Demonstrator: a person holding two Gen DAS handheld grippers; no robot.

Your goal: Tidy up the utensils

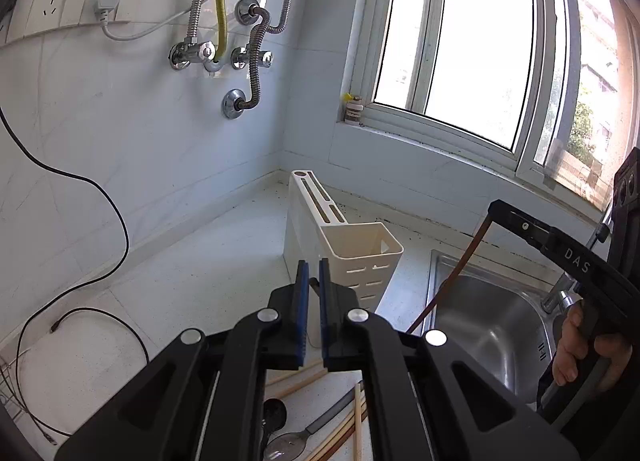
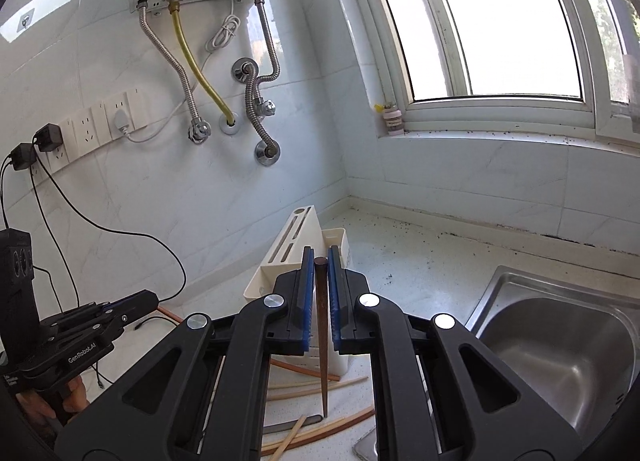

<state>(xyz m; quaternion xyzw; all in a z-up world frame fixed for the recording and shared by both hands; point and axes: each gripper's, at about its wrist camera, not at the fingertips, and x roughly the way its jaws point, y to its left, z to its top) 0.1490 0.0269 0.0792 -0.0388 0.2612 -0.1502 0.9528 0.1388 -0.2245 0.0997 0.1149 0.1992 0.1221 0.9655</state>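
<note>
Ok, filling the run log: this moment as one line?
right gripper: shut on dark brown wooden chopstick | left gripper: open | cream plastic utensil holder: empty

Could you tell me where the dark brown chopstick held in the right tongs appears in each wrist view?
Left wrist: dark brown chopstick slants at right, over the sink's edge.
Right wrist: it stands centre frame, between the blue pads.
Shared landmark: the white utensil holder.

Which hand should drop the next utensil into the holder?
Right. The right gripper already clamps a dark chopstick and points at the holder. The left gripper holds nothing, with the loose chopsticks lying below it.
</note>
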